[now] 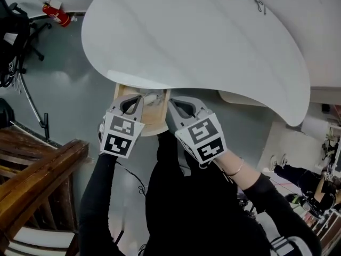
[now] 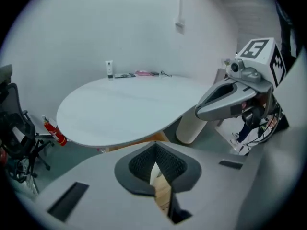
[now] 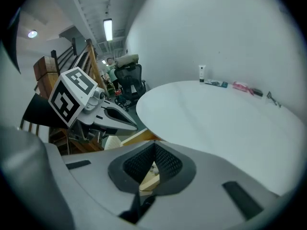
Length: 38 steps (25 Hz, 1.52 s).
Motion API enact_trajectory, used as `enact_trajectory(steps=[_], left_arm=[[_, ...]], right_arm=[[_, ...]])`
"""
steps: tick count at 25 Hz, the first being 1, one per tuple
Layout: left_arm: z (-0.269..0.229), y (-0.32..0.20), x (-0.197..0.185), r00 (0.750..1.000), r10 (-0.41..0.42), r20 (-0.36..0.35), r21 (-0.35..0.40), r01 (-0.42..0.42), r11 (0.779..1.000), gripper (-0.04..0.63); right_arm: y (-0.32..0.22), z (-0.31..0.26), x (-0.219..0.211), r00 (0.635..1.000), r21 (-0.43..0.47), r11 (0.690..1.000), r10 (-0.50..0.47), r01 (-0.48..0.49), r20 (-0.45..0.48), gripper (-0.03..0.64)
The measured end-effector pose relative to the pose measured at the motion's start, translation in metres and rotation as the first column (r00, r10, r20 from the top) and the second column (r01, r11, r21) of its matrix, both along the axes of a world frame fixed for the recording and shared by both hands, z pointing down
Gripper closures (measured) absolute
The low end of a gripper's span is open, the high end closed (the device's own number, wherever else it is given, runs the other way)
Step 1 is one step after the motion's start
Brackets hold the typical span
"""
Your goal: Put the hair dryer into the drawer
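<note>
An open wooden drawer sticks out from under the white oval table. A white object, apparently the hair dryer, lies inside at the back, mostly hidden by the table's edge. My left gripper hangs over the drawer's left side, jaws shut with nothing between them. My right gripper hangs over the drawer's right edge, jaws also together and empty. The left gripper view shows the closed fingertips above the drawer wood, with the right gripper beside. The right gripper view shows shut tips and the left gripper.
A red fire extinguisher and a black office chair stand on the floor at the left. Wooden stairs are close by my left arm. Small items lie along the table's far edge. A white pedestal supports the table.
</note>
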<state>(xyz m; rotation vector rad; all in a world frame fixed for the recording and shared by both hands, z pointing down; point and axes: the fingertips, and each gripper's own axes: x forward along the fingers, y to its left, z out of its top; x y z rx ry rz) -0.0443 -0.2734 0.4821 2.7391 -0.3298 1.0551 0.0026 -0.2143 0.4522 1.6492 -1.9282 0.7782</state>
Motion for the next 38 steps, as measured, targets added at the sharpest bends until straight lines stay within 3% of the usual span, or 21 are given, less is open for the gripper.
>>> enact_trajectory(steps=[6, 13, 20, 33, 38], left_arm=[[-0.049, 0.001, -0.004, 0.980, -0.130, -0.152, 0.018, 0.135, 0.991, 0.586], [-0.106, 0.006, -0.024, 0.895, -0.288, -0.341, 0.016, 0.312, 0.950, 0.586], [-0.141, 0.024, -0.040, 0.835, -0.364, -0.413, 0.019, 0.408, 0.913, 0.587], [-0.179, 0.047, -0.070, 0.760, -0.423, -0.494, 0.050, 0.510, 0.859, 0.586], [-0.191, 0.051, -0.087, 0.709, -0.471, -0.525, 0.007, 0.557, 0.830, 0.586]], right_arm=[[0.003, -0.021, 0.004, 1.000, 0.062, 0.998, -0.009, 0.008, 0.024, 0.615], [0.011, -0.060, 0.019, 0.999, 0.175, 0.985, 0.005, -0.012, 0.039, 0.615], [0.023, -0.091, 0.021, 0.998, 0.276, 0.961, -0.031, 0.017, 0.046, 0.615], [0.052, -0.136, 0.018, 0.997, 0.409, 0.912, -0.054, 0.028, 0.052, 0.615], [0.063, -0.151, 0.016, 0.996, 0.448, 0.894, -0.063, 0.028, 0.064, 0.615]])
